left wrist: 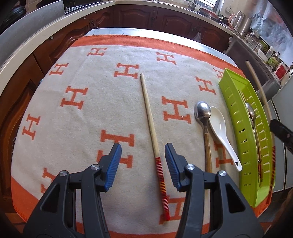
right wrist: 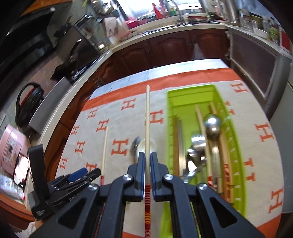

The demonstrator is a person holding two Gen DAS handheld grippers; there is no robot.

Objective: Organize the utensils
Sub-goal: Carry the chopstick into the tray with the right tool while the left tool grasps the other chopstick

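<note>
A green slotted tray (left wrist: 236, 117) lies at the right of an orange-and-cream towel (left wrist: 87, 113); it also shows in the right wrist view (right wrist: 236, 146), holding a metal spoon (right wrist: 213, 126), a fork (right wrist: 197, 141) and chopsticks. My left gripper (left wrist: 142, 150) is open, low over the towel, with a red-ended chopstick (left wrist: 152, 128) lying between its jaws. A metal spoon (left wrist: 202, 111) and a white ceramic spoon (left wrist: 219, 128) lie beside the tray. My right gripper (right wrist: 148, 155) is shut on a second chopstick (right wrist: 147, 117), held above the towel left of the tray.
Dark wood kitchen cabinets (left wrist: 142, 16) and a pale countertop (left wrist: 36, 44) ring the table. Jars and bottles (left wrist: 271, 55) crowd the counter at right. A pink box (right wrist: 11, 146) and a black bag (right wrist: 29, 102) sit at left in the right wrist view.
</note>
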